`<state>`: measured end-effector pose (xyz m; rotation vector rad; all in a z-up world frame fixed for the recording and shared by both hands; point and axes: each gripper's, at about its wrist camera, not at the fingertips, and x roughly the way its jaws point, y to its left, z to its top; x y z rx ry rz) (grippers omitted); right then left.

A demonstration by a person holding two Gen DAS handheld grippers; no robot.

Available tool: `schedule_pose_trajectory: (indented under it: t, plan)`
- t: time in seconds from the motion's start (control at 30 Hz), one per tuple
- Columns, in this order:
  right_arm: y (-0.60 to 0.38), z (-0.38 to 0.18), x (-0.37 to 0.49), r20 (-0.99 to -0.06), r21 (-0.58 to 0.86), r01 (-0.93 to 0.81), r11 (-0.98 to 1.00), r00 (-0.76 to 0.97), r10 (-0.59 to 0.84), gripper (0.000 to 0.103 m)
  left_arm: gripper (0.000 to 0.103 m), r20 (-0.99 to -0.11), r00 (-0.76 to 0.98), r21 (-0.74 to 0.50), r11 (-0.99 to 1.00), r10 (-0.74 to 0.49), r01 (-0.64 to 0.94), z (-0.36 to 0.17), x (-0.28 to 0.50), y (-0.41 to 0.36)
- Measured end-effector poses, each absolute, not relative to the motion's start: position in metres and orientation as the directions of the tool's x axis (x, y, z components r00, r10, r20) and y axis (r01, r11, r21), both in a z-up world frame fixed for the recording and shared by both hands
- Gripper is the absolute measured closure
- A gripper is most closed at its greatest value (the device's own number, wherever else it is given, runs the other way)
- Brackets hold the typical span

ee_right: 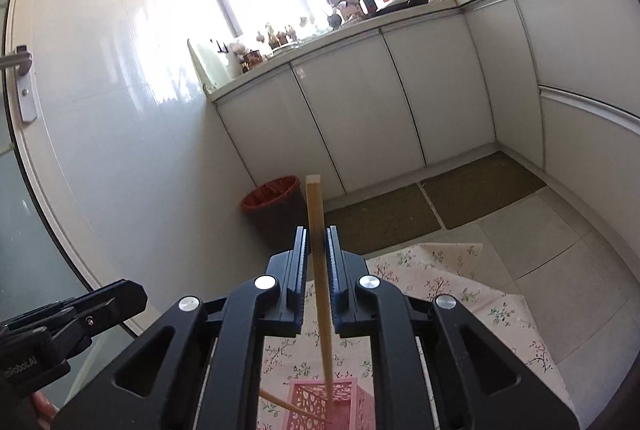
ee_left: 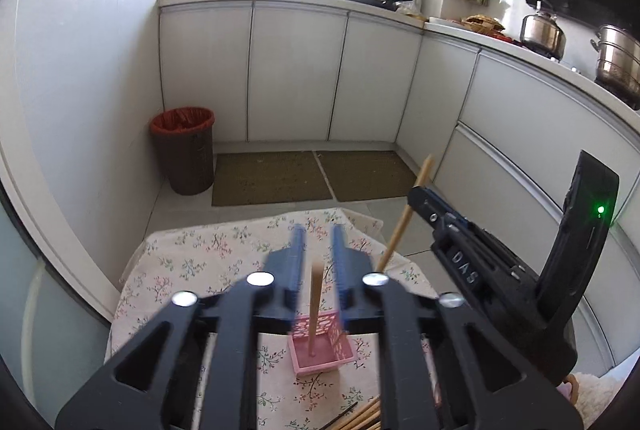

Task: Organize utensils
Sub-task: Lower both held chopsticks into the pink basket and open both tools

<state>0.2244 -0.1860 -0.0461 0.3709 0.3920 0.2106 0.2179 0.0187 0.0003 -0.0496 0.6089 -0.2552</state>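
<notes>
Two chopsticks going into the pink basket, one per claw

Left wrist view: left claw (ee_left: 318,230) is open w/ a gap each side of a chopstick (ee_left: 315,310) that stands near vertical at centre frame, bottom tip on the floor of the pink basket (ee_left: 320,350), top end blurred. Basket sits on the floral-cloth surface (ee_left: 192,262), low centre. Right claw (ee_left: 416,194) at right of frame is clamped on the 2nd chopstick (ee_left: 404,218), long axis tilted, top toward upper right. Right wrist view: same stick (ee_right: 319,270) runs bottom to top btw the pads, lower end down in the basket (ee_right: 344,406). More chopsticks (ee_left: 360,418) lie loose at bottom edge.
</notes>
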Motion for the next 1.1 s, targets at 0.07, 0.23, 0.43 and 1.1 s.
schedule_pose_trajectory:
  t: [0.07,0.23,0.43,1.1]
  plan:
    - [-0.182,-0.048,0.219,-0.335,0.371,-0.127,0.92,0.906,0.259,0.09,0.078,-0.546,0.802,-0.133,0.97,-0.241,0.201,0.001,0.216,0.026]
    - [-0.185,-0.031,0.2,-0.334,0.329,-0.083,0.941,0.922,0.198,0.082,0.077,-0.516,0.826,-0.151,0.973,-0.226,0.172,0.017,0.206,0.033]
    - [-0.19,-0.009,0.169,-0.323,0.293,-0.065,0.954,0.932,0.163,0.064,0.064,-0.482,0.851,-0.138,0.977,-0.21,0.163,0.033,0.183,0.029]
    - [-0.205,0.011,0.078,-0.35,0.207,0.112,0.972,0.936,-0.033,0.006,0.007,-0.41,0.907,-0.116,0.992,-0.098,0.055,0.036,0.11,0.021]
